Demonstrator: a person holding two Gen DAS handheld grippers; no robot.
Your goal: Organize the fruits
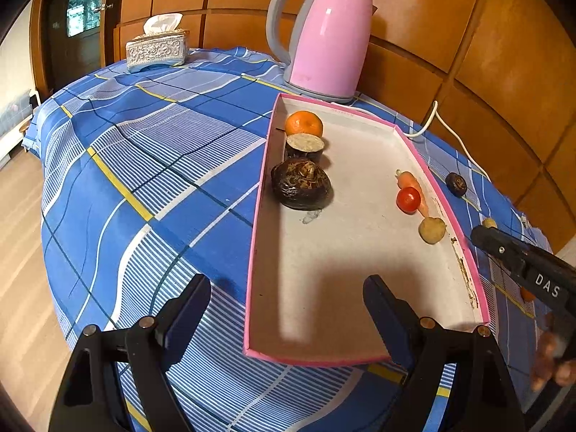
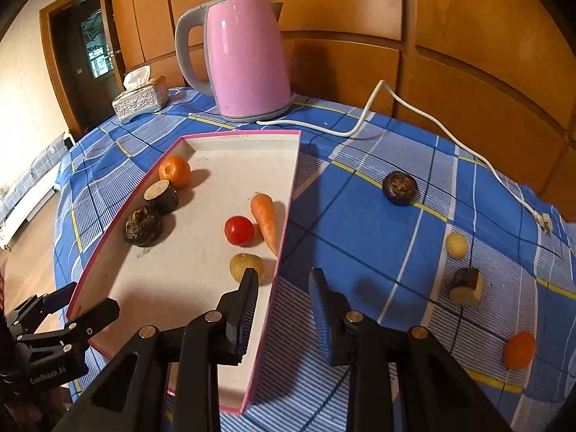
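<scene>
The fruits and vegetables lie in two groups: six inside the pink-rimmed tray (image 2: 293, 165) and four loose on the blue checked tablecloth (image 2: 360, 237) to its right. In the tray, along its left wall, I count one orange (image 2: 174, 171), one dark cut cylinder with a pale top (image 2: 162, 196) and one dark round piece (image 2: 142, 229), set in a row and nearly touching. Near the right wall lie one carrot (image 2: 264, 221), one red tomato (image 2: 239, 230) just beside it, and one tan potato (image 2: 246, 268).

My right gripper (image 2: 282, 280) hangs over the tray's right rim with nothing between its pads; they stand a little apart. Its left finger (image 2: 248, 288) is just in front of the potato, partly covering it, and its right finger sits over bare cloth outside the tray.

Out on the cloth, well to the right of those fingers: one dark round piece (image 2: 399, 189), one small pale potato (image 2: 456, 245), one dark cut cylinder (image 2: 466, 286) on its side, and one orange (image 2: 519, 350) nearest the table edge.

My left gripper (image 1: 288, 309) hovers over the tray's near end, jaws spread wide and empty, all the fruit well ahead of it.

Beyond the tray stand one pink kettle (image 2: 248, 54) with its white cord (image 2: 378, 100) trailing over the cloth, and one silver tissue box (image 2: 142, 102).
</scene>
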